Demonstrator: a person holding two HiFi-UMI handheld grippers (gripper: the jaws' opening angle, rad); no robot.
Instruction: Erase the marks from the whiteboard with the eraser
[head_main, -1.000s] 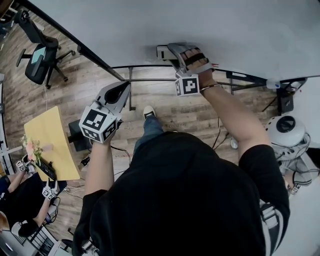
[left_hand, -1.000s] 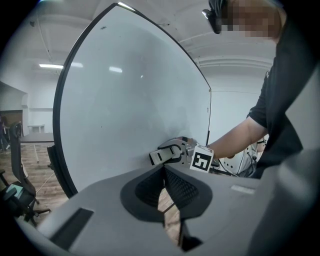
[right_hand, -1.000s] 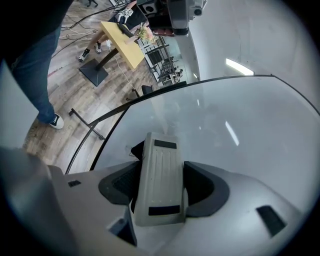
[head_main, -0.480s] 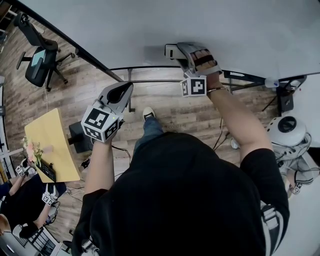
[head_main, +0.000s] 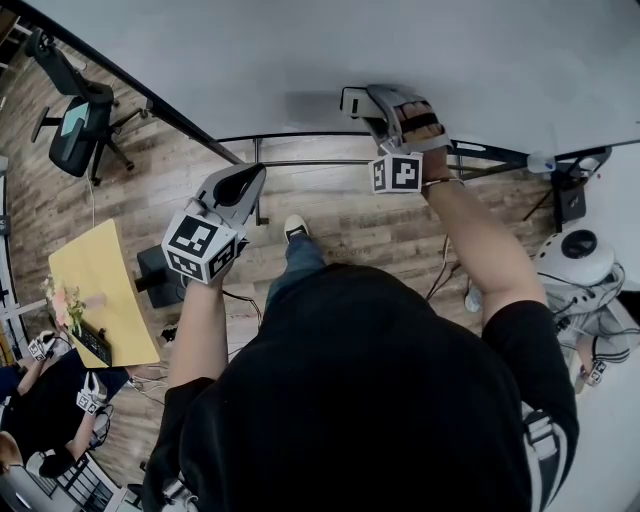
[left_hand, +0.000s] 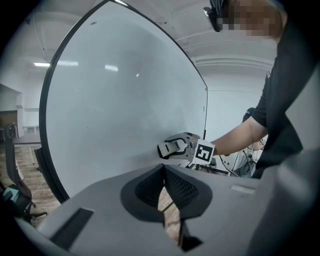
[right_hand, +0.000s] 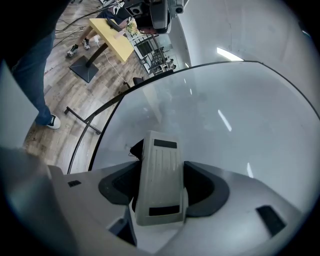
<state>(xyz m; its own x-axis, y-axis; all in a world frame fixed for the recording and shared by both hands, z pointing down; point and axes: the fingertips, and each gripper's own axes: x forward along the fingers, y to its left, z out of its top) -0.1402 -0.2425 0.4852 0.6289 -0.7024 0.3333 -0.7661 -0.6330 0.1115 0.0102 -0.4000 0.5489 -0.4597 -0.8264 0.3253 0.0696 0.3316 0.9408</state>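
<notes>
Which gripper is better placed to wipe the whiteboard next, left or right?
Right. The right gripper is shut on the eraser, held against the whiteboard. The left gripper is shut, empty, and hangs away from the board.

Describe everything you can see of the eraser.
The eraser is a pale grey, plastic-looking rectangular block. It has fine lengthwise ribs on its back and a dark rectangular inset near each end. A dark layer, probably felt, shows under its far end. The right gripper is shut on it, the jaws clamping its long sides. Its far end lies against the lower part of the whiteboard, near the dark bottom frame.
</notes>
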